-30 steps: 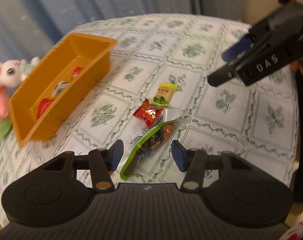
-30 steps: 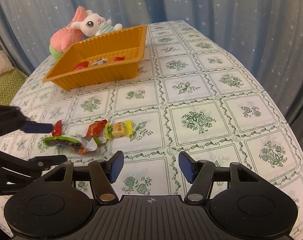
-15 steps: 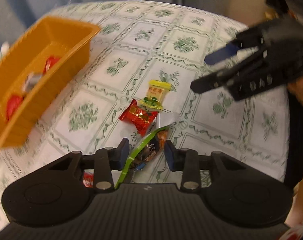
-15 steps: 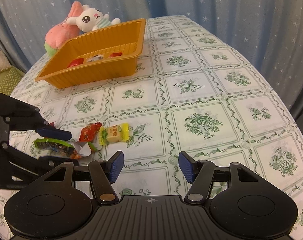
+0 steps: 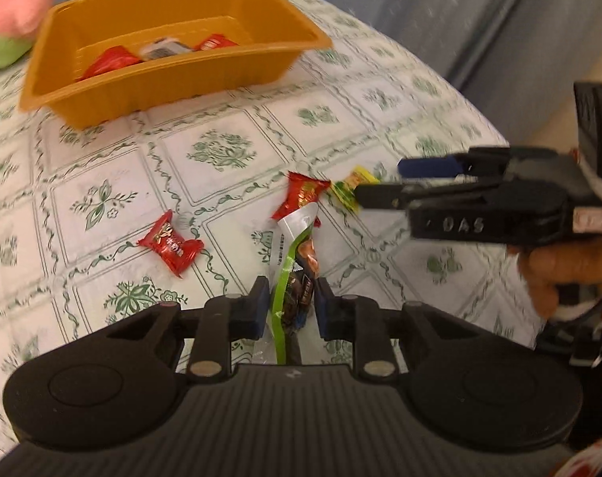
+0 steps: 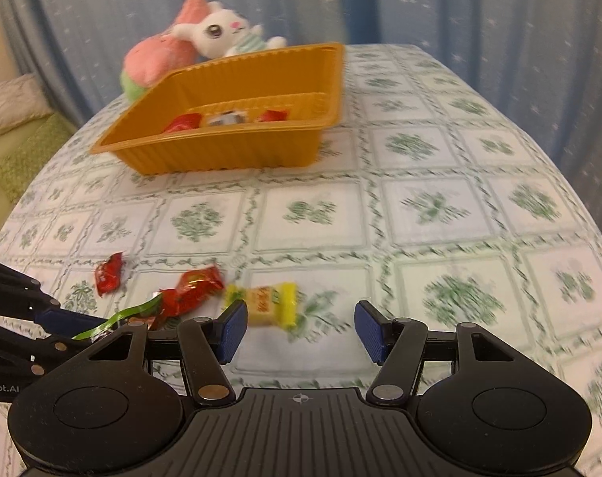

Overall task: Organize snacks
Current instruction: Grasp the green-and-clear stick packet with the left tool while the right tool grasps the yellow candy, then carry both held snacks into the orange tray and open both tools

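The left gripper [image 5: 289, 304] is pinching the green-edged packet [image 5: 295, 266] between its jaws, the packet's silver top sticking forward past the pads. The right gripper [image 6: 301, 332] is hovering with its jaws spread wide over the desk [image 6: 440, 183], just short of the yellow candy [image 6: 271, 304], which is lying nearer its left pad than its right. In the left wrist view that gripper [image 5: 384, 183] is reaching in from the right, its tips next to the yellow candy [image 5: 350, 187]. A red candy [image 5: 301, 198] is lying between the yellow one and the packet's top, touching or overlapping the packet. Another red candy [image 5: 169, 244] is sitting apart to the left. The orange tray [image 6: 237, 151] is standing farther back on the desk, holding two red snacks and a pale one. A plush toy [image 6: 189, 39] is lying behind it.
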Tool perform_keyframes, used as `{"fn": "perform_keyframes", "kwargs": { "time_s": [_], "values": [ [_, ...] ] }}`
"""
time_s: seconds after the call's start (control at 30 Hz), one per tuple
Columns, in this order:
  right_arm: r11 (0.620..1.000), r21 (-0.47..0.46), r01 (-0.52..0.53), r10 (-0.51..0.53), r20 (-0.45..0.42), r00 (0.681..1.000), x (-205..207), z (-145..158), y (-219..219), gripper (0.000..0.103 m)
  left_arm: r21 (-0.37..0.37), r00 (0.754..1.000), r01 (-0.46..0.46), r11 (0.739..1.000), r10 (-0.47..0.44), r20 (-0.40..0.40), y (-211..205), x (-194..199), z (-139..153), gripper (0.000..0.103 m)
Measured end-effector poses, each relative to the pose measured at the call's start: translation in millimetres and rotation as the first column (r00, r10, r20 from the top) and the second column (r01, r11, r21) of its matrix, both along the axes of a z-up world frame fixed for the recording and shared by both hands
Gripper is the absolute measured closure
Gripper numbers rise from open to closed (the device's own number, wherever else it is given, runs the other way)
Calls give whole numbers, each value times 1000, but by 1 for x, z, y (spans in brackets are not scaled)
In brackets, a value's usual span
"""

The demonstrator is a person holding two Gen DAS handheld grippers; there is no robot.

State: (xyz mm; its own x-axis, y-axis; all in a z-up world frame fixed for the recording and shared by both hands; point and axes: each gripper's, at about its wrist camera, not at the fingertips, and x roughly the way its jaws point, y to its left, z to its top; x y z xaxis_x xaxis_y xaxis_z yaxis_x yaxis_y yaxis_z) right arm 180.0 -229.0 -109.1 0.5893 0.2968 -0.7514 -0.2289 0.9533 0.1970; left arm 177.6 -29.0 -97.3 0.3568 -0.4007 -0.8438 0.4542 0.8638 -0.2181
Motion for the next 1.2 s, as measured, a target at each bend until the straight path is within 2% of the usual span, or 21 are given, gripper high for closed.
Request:
{"fn": "perform_keyframes", "kwargs": {
  "time_s": [0.27,0.37,0.43,0.53,0.7,1.0,1.2],
  "values": [
    [998,-41,-55,57,54,997,-2,-8,19,43,-81,992,-118,990,122,41,6,-9,-6,80],
    [992,-104,-70,80,94,992,-6,-10,27,59,-64,990,-126,990,130,58,3,-10,-9,78],
    [993,-99,-66,75,94,993,-7,-11,26,60,-51,990,-121,991,124,66,-1,-11,-12,78],
    [994,-95,-60,70,105,992,-9,-6,23,79,-24,989,-115,993,116,88,-6,-12,-12,79],
    [995,-91,-36,45,93,995,-16,-4,19,80,-8,988,-133,991,134,77,-9,-15,-10,80],
    [998,-68,-15,22,112,993,-27,5,16,80,-116,971,-225,967,233,56,3,-36,4,81],
    [998,-61,-8,17,138,990,-38,18,15,80,-136,958,-274,952,283,50,10,-41,10,81]
  ]
}}
